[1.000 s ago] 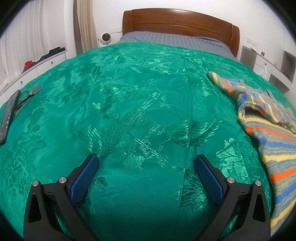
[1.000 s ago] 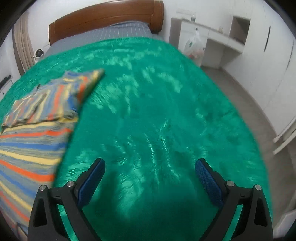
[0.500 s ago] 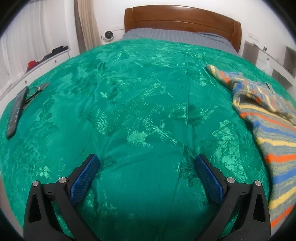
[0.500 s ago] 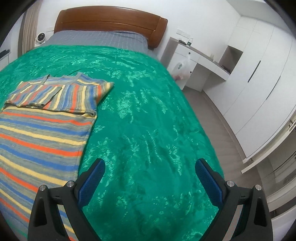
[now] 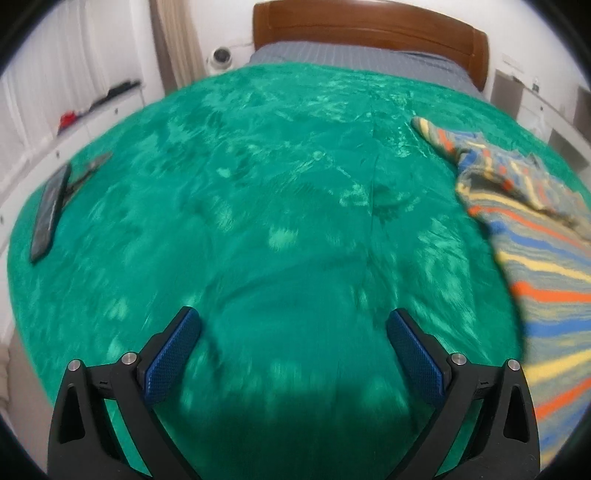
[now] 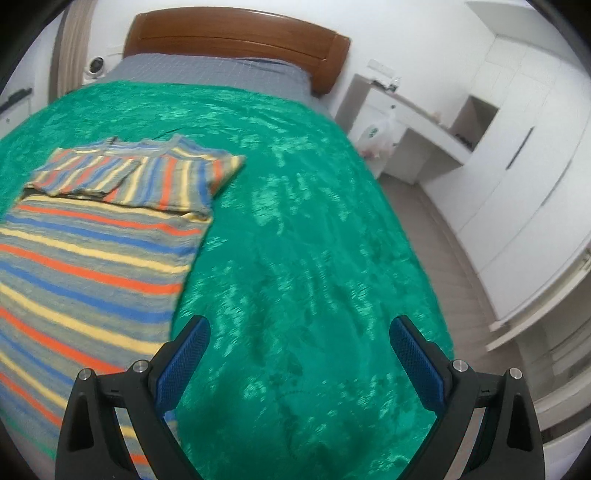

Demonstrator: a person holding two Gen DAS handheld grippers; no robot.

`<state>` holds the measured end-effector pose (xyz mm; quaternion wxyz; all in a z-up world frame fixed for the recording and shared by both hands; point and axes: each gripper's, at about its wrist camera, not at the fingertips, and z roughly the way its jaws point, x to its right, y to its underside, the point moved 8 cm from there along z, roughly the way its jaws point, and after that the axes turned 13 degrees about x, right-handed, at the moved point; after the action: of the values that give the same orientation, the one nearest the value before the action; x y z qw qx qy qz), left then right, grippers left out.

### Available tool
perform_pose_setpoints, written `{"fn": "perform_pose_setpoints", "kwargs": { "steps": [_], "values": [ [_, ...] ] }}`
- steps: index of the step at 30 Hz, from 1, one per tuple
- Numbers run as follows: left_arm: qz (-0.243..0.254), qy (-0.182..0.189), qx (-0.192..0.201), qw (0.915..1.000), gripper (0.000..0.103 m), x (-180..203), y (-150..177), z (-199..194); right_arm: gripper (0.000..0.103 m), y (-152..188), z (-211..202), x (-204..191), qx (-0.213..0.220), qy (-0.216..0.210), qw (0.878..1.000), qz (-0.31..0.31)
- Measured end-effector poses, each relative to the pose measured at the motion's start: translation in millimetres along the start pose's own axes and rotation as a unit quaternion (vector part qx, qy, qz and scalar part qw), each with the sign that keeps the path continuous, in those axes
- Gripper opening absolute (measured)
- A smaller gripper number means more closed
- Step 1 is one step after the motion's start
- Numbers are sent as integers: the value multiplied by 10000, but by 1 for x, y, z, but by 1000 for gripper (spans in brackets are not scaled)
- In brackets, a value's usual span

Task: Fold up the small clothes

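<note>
A striped knit garment (image 6: 96, 258) in grey, blue, orange and yellow lies flat on the green bedspread (image 6: 295, 229), its sleeves folded across the top. In the left wrist view the same garment (image 5: 532, 254) sits at the right edge. My left gripper (image 5: 293, 332) hovers open over bare bedspread (image 5: 258, 206), well left of the garment. My right gripper (image 6: 299, 343) is open too, above the bedspread just right of the garment's side edge, its left finger near the hem. Neither holds anything.
A dark remote (image 5: 50, 214) and a pair of pliers (image 5: 86, 171) lie at the bed's left edge. A wooden headboard (image 6: 236, 33) stands at the far end. White cabinets (image 6: 517, 155), a desk niche and floor lie right of the bed.
Both grippers have pulled back and risen, so more of the bed shows. The right view swung left, bringing the garment fully into sight. The garment itself stays put.
</note>
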<state>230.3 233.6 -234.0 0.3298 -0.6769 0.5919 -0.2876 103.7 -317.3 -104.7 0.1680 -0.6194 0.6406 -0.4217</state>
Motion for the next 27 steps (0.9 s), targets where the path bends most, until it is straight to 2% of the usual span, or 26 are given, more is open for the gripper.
{"fn": "perform_pose_setpoints", "kwargs": {
  "steps": [2, 5, 7, 9, 13, 15, 17, 22, 27],
  "values": [
    [-176, 469, -133, 9987, 102, 7, 8, -21, 97, 9, -7, -5, -51, -398, 9992, 88],
    [-148, 1126, -564, 9919, 101, 28, 33, -52, 97, 37, -17, -23, -371, -1277, 9904, 377],
    [-23, 1423, -898, 9857, 101, 47, 51, -66, 97, 63, -24, -41, -725, -1780, 9800, 508],
    [136, 1555, -1140, 9811, 101, 64, 65, -74, 97, 90, -31, -61, -1087, -2155, 9690, 528],
    [427, 1600, -1615, 9729, 84, 87, 89, -79, 93, 124, -36, -78, -1502, -2551, 9521, 763],
    [709, 1513, -1633, 9723, 81, 95, 96, -86, 86, 134, -37, -80, -1620, -2640, 9461, 952],
    [885, 1507, -1636, 9709, 76, 100, 97, -91, 85, 136, -37, -80, -1643, -2711, 9416, 1139],
    [1000, 1353, -1643, 9720, 75, 101, 97, -93, 85, 127, -31, -81, -1580, -2744, 9398, 1287],
    [1083, 1216, -1609, 9734, 75, 103, 97, -95, 85, 122, -30, -83, -1552, -2675, 9436, 1179]
  ]
}}
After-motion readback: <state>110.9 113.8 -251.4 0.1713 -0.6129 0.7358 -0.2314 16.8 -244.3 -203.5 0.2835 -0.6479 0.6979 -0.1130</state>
